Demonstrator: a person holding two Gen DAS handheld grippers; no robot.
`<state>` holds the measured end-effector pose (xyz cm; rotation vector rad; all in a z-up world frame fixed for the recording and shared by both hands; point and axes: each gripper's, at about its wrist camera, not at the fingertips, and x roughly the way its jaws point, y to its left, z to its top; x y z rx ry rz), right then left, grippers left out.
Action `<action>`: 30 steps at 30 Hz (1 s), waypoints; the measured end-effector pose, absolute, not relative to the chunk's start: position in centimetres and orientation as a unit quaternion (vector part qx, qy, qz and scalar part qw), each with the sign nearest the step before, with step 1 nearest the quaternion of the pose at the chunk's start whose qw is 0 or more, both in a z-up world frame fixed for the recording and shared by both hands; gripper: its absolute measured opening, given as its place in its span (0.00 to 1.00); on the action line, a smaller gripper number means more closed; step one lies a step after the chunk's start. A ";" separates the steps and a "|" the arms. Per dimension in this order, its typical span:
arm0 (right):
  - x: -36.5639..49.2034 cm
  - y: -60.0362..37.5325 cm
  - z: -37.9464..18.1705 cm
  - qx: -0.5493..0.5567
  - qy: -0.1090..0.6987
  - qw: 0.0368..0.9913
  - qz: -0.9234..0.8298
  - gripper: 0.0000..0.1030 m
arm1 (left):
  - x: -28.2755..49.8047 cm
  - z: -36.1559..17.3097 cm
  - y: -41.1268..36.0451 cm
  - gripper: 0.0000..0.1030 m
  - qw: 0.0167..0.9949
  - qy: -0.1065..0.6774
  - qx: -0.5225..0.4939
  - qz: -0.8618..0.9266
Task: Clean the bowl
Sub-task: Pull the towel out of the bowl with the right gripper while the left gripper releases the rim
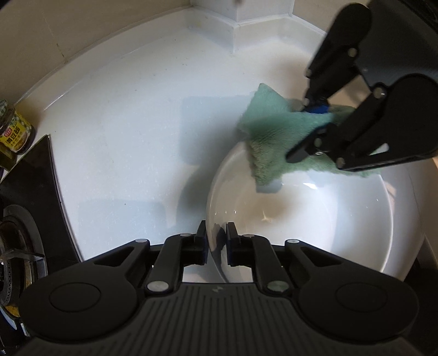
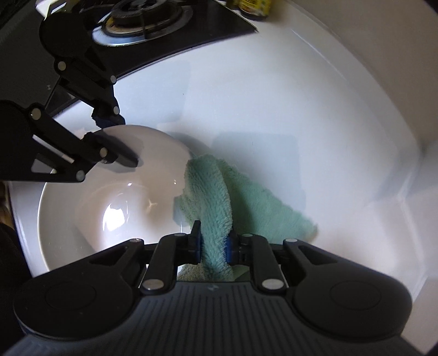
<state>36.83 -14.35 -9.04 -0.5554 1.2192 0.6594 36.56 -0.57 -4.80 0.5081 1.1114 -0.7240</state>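
Note:
A white bowl (image 1: 314, 219) sits on the white counter; it also shows in the right wrist view (image 2: 90, 202). A small pale scrap lies on its bottom (image 1: 266, 217). My left gripper (image 1: 216, 241) is shut on the bowl's near rim, one finger inside and one outside; it also shows in the right wrist view (image 2: 109, 142). My right gripper (image 2: 213, 243) is shut on a green fluffy cloth (image 2: 219, 197). The cloth (image 1: 276, 131) hangs over the bowl's far rim, partly inside the bowl. The right gripper (image 1: 312, 123) comes in from the upper right in the left wrist view.
A black gas hob with a burner (image 2: 142, 16) lies left of the bowl; it also shows in the left wrist view (image 1: 16, 246). A jar with a yellow label (image 1: 16, 128) stands by the hob's far corner. The white counter (image 1: 123, 137) ends at a raised back edge and wall.

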 end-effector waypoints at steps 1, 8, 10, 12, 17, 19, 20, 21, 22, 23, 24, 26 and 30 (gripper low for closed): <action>36.8 -14.5 -9.2 -0.241 0.561 0.736 0.292 0.12 | 36.5 -4.8 -0.5 0.12 0.759 0.511 0.231 -0.331; 34.7 -17.0 -9.2 -0.127 0.614 0.740 0.245 0.14 | 36.3 -4.9 -0.7 0.11 0.765 0.507 0.217 -0.333; 34.4 -16.9 -9.6 -0.123 0.615 0.739 0.246 0.14 | 36.5 -5.2 -1.6 0.12 0.764 0.507 0.218 -0.336; 34.2 -16.7 -9.8 -0.130 0.614 0.738 0.250 0.14 | 36.8 -5.7 -2.1 0.12 0.763 0.506 0.221 -0.337; 34.3 -16.6 -8.5 -0.173 0.587 0.750 0.253 0.12 | 37.8 -7.4 -1.8 0.12 0.768 0.507 0.217 -0.325; 34.2 -16.5 -7.8 -0.186 0.564 0.765 0.250 0.11 | 37.6 -7.0 -1.4 0.12 0.771 0.509 0.212 -0.317; 34.3 -16.7 -7.5 -0.179 0.555 0.773 0.250 0.11 | 37.6 -6.8 -1.2 0.12 0.773 0.510 0.209 -0.314; 34.3 -16.9 -7.1 -0.170 0.548 0.780 0.249 0.11 | 37.7 -6.9 -1.0 0.12 0.774 0.512 0.204 -0.312; 34.2 -17.2 -6.8 -0.157 0.543 0.786 0.248 0.11 | 37.8 -6.9 -0.7 0.14 0.775 0.513 0.200 -0.310; 34.1 -17.6 -6.4 -0.144 0.539 0.792 0.248 0.10 | 37.9 -6.9 -0.5 0.15 0.776 0.514 0.197 -0.309; 34.0 -18.0 -6.0 -0.131 0.536 0.797 0.247 0.11 | 38.0 -6.8 -0.5 0.16 0.776 0.514 0.196 -0.308; 33.3 -19.5 -5.2 -0.089 0.524 0.812 0.242 0.11 | 38.1 -6.6 -0.4 0.17 0.779 0.512 0.193 -0.306; 31.1 -23.5 -4.4 -0.012 0.506 0.840 0.195 0.11 | 38.0 -5.8 -0.1 0.17 0.787 0.501 0.186 -0.310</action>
